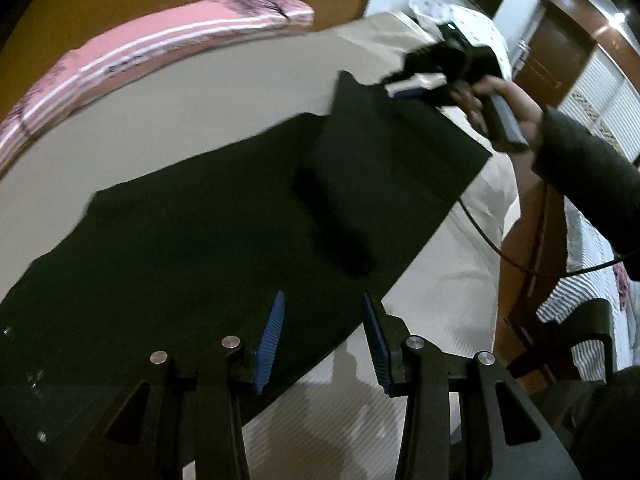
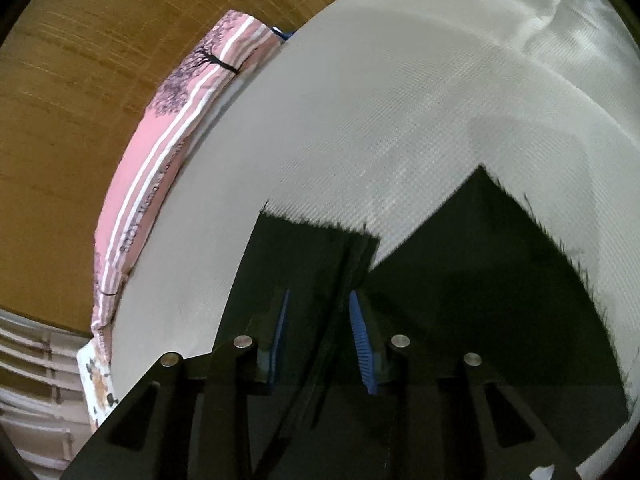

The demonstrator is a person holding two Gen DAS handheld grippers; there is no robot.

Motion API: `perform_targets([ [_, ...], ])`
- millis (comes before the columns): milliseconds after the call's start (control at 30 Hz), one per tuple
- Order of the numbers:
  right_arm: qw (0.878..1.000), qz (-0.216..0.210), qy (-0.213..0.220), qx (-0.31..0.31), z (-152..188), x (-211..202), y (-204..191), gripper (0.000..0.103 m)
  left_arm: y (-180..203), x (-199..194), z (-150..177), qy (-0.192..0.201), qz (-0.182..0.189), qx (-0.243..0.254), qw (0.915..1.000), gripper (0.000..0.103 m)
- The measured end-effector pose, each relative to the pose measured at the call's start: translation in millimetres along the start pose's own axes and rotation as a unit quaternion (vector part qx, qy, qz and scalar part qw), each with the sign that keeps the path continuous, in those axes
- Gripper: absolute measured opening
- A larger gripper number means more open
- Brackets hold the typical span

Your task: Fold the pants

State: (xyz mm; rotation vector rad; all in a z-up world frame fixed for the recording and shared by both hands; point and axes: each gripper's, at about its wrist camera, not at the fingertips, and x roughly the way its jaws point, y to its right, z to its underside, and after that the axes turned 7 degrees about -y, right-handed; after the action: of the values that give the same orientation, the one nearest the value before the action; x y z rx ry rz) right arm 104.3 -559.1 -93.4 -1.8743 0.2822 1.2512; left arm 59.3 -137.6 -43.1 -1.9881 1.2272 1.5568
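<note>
On pale bedsheet [image 1: 200,92], black pants [image 1: 180,240], leg end in right tool [image 1: 404,90].

Right tool [image 2: 320,336] pinching black pants [image 2: 460,280] edge above pale sheet [image 2: 360,120]; pink pillow [image 2: 160,168] left.

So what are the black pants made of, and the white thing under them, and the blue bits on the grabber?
The pants look like soft, matte woven cloth: they drape and have a frayed edge. The white sheet seems a woven fabric with a slight sheen; a fine grid texture shows. The blue pads on the left gripper look like ridged rubber or plastic, though that can't be settled here.
</note>
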Motion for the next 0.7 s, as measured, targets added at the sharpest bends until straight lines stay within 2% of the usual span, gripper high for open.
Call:
perform_targets([
  [133, 1.0, 0.006, -0.004, 0.0, -13.0, 6.6, -0.2, 0.026, 14.1, 19.3, -8.0, -0.009, 0.012, 0.012, 0.9998, 0.042],
  [333, 1.0, 0.017, -0.015, -0.013, -22.2, 12.6, -3.9, 0.022, 27.3, 43.4, -15.1, -0.022, 0.004, 0.02, 0.9995, 0.042],
  [500, 0.999, 0.026, -0.028, -0.035, -23.5, 20.3, -15.7, 0.008, 33.7, 59.2, -18.2, -0.027, -0.019, 0.026, 0.9991, 0.041],
  [533, 0.998, 0.027, -0.028, -0.041, -23.3, 20.6, -18.3, 0.007, 35.4, 61.3, -18.4, -0.026, -0.026, 0.03, 0.9989, 0.038],
  [567, 0.998, 0.026, -0.026, -0.045, -23.4, 19.6, -21.2, 0.005, 37.0, 63.4, -17.8, -0.024, -0.033, 0.035, 0.9986, 0.029],
  [700, 0.998, -0.006, -0.017, -0.054, -25.4, 2.4, -41.9, 0.005, 40.2, 65.5, -15.2, -0.015, -0.054, 0.054, 0.997, 0.019],
])
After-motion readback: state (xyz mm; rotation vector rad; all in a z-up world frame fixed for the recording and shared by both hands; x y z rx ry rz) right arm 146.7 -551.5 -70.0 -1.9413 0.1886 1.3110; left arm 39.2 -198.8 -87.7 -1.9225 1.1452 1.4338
